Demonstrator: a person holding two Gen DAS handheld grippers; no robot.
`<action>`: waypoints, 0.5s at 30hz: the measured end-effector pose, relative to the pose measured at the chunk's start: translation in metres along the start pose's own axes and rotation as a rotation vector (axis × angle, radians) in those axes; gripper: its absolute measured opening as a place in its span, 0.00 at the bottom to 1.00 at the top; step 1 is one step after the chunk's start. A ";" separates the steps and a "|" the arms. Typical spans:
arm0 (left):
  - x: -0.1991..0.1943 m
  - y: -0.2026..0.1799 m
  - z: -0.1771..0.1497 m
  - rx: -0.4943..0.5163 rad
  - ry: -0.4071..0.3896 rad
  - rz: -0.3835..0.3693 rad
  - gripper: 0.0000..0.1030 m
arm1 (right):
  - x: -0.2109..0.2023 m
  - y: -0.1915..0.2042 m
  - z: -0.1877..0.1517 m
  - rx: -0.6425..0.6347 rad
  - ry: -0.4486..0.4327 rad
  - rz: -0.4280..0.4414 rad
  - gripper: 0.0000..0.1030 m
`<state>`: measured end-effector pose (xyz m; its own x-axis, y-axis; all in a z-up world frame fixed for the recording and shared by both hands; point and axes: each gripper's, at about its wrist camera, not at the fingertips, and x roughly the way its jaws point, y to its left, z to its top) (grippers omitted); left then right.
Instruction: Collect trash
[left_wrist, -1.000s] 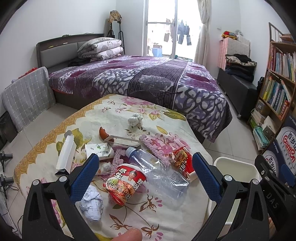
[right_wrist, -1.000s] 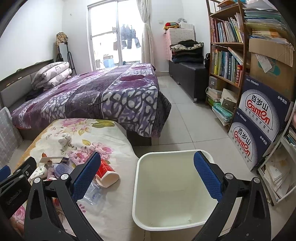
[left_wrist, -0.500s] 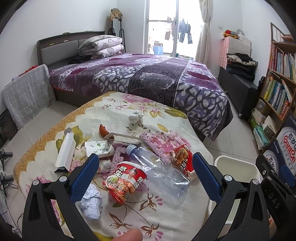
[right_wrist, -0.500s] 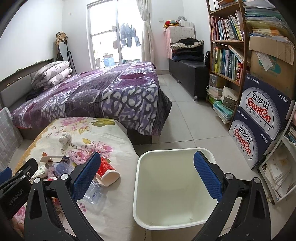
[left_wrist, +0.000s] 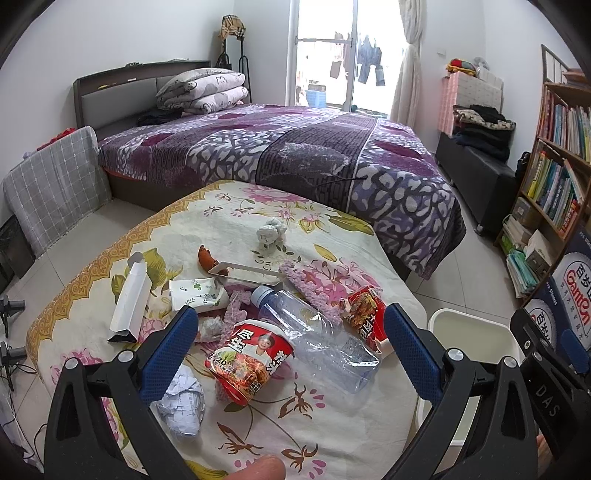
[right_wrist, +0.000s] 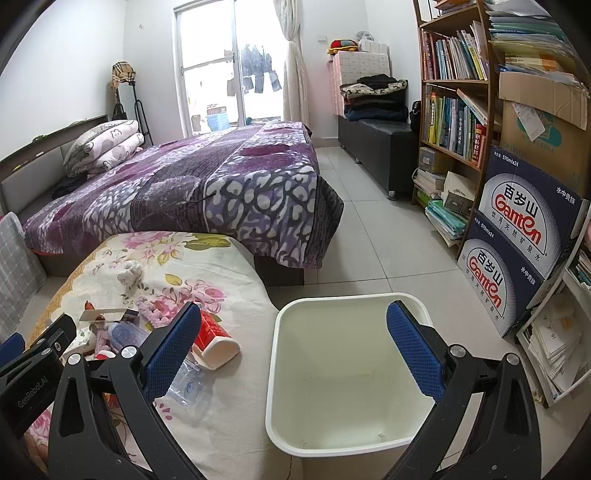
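the left gripper (left_wrist: 288, 343) hangs above the floral tablecloth (left_wrist: 229, 206), jaws spread wide and grasping nothing. between its blue pads lie a red noodle cup (left_wrist: 249, 360) tipped on its side and a clear plastic bottle (left_wrist: 317, 341), also lying down, its cap pointing away from the camera; cup and bottle touch. a second red noodle cup (left_wrist: 364, 314) lies just beside the bottle, near the right pad. a crumpled paper ball (left_wrist: 183, 404) sits by the left pad, partly behind it. further out on the cloth: a white carton sleeve (left_wrist: 131, 299), a tissue packet (left_wrist: 195, 297), a strip of flat card (left_wrist: 247, 273), a brown scrap (left_wrist: 207, 256), a lilac knitted piece (left_wrist: 314, 291) and a grey paper wad (left_wrist: 271, 230), the last well apart from the rest.

the right gripper (right_wrist: 291, 349) hovers over the white bin (right_wrist: 347, 369), jaws released and holding nothing. the bin stands on the tiled floor, touching the table's edge, and nothing shows inside it. in this view the second cup (right_wrist: 216, 339) lies near the table's edge closest to the bin, with the bottle (right_wrist: 188, 380) partly hidden behind the left pad.

beyond the table stand a purple bed (right_wrist: 192, 181) and a bookshelf (right_wrist: 454, 92), with stacked water cartons (right_wrist: 517, 229) beside it.
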<state>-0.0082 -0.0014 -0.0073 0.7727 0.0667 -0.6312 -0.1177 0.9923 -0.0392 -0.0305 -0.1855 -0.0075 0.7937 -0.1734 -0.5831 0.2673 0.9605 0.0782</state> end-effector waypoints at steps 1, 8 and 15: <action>0.000 0.000 0.000 0.000 0.000 0.000 0.95 | 0.000 0.000 0.000 0.000 0.000 0.000 0.93; 0.000 0.000 0.000 0.000 0.000 0.000 0.95 | 0.000 0.000 0.000 0.000 0.001 0.000 0.93; 0.000 0.000 0.000 0.000 0.001 0.000 0.95 | 0.000 0.002 -0.001 -0.001 0.004 0.000 0.93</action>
<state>-0.0080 -0.0012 -0.0071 0.7722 0.0666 -0.6319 -0.1178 0.9923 -0.0394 -0.0305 -0.1838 -0.0088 0.7914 -0.1720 -0.5866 0.2666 0.9607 0.0780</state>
